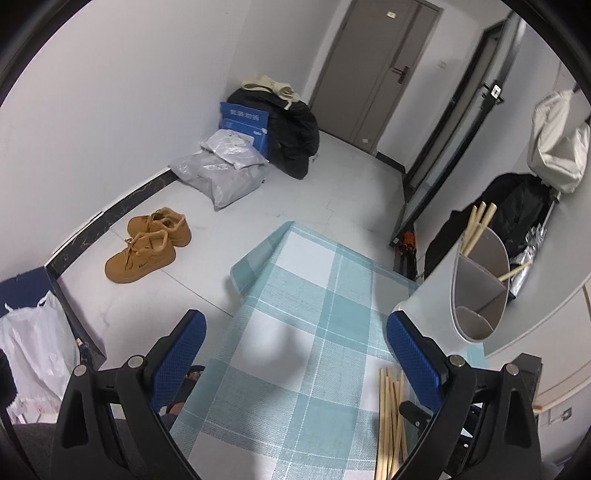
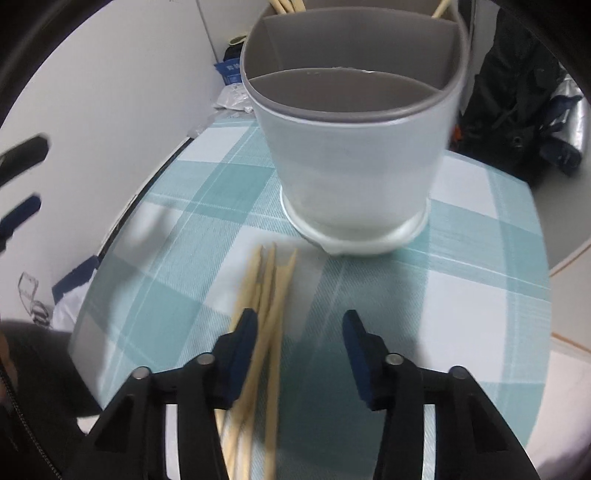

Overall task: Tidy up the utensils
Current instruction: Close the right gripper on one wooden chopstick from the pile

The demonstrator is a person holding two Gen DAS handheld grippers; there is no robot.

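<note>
Several pale wooden chopsticks [image 2: 271, 291] lie in a loose bundle on the teal checked tablecloth [image 2: 461, 280]. My right gripper [image 2: 299, 325] hangs over them, pointing steeply down. It is open: some sticks run between its jaws close to the left pad, and the right pad stands apart from them. Just beyond stands a white utensil holder [image 2: 351, 147] with grey dividers; chopsticks [image 2: 284, 5] stick out of its far compartments. In the left wrist view the holder [image 1: 480, 284] is at the right and the loose chopsticks [image 1: 391, 417] lie at the bottom. My left gripper [image 1: 299, 343] is open above bare cloth, holding nothing.
The table's left edge [image 1: 240, 288] drops to a tiled floor. On the floor are tan shoes [image 1: 147, 243], grey parcels [image 1: 221, 173] and a black bag [image 1: 291, 133]. A person's sandalled foot [image 1: 188, 376] shows by the table. Dark bags [image 2: 517, 110] lie behind the holder.
</note>
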